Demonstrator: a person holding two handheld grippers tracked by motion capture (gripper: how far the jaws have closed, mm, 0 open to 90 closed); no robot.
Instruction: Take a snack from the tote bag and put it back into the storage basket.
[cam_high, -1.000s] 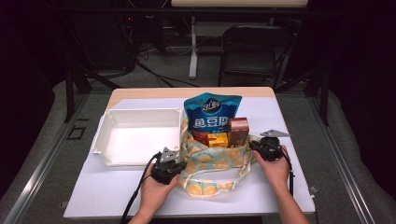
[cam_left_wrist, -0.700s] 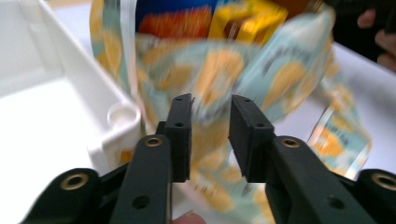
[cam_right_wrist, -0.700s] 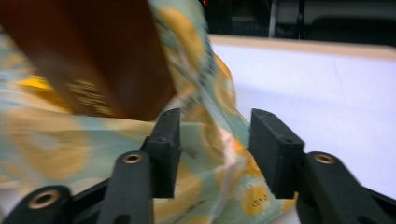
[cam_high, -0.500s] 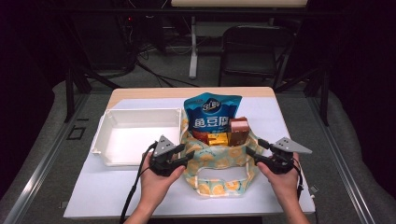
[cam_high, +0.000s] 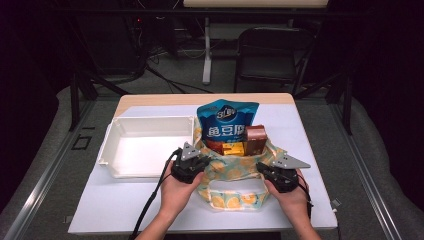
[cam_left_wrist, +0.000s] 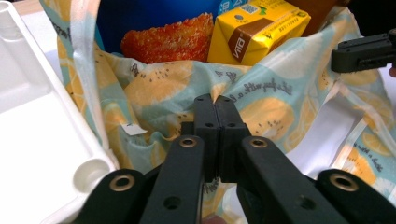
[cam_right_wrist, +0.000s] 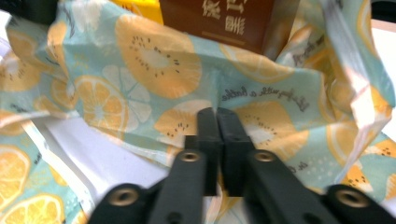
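Note:
A cloth bag (cam_high: 235, 172) printed with orange slices stands at the table's middle. It holds a blue snack pouch (cam_high: 227, 122), a brown carton (cam_high: 255, 137) and a yellow carton (cam_left_wrist: 254, 30). My left gripper (cam_high: 200, 167) is at the bag's left rim and my right gripper (cam_high: 264, 171) at its right rim. Both have just been closing. In the left gripper view the jaws (cam_left_wrist: 215, 100) meet on the bag's cloth (cam_left_wrist: 261, 98), with a fold showing beneath them. The right gripper (cam_right_wrist: 217, 112) pinches the cloth (cam_right_wrist: 154, 60) the same way. One handle loop (cam_high: 232, 192) lies flat in front.
A white plastic tray (cam_high: 145, 145) sits left of the bag, close to my left gripper. A red snack pack (cam_left_wrist: 168, 39) lies inside the bag. The far gripper's jaw (cam_left_wrist: 364, 51) shows past the bag. A black chair (cam_high: 275, 55) stands beyond the table.
Both hands have moved apart and slightly up, drawing the bag's rim wider. The grippers turned so that their grey plates face up.

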